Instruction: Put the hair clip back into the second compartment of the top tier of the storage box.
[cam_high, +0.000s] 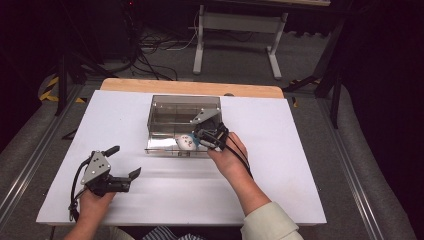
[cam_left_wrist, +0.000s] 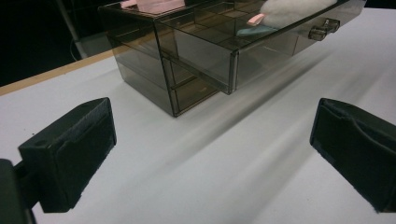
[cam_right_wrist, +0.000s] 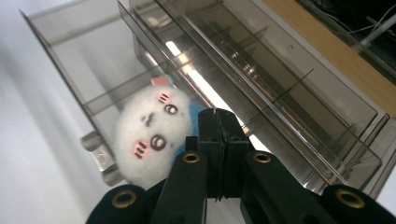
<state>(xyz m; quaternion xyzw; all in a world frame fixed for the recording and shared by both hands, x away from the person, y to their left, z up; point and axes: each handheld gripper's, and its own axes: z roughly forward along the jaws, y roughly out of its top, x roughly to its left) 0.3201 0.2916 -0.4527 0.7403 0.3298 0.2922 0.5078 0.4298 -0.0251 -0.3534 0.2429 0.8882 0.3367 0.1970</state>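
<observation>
— While the soft toy lies in the pulled-out drawer of the clear box, what is the right gripper doing?

— Its jaws are squeezed together, right beside the toy's blue part. I think it is putting the toy away.

— And the left gripper?

— Jaws wide, holding nothing, waiting over the counter. Next, I guess, let go and push the drawer in.

Your right gripper: jaws pressed flat together, nothing between them
Plush toy: white, pink cheeks, lying in the open drawer, just left of your jaws
Drawer box: clear smoky plastic, dividers inside
</observation>
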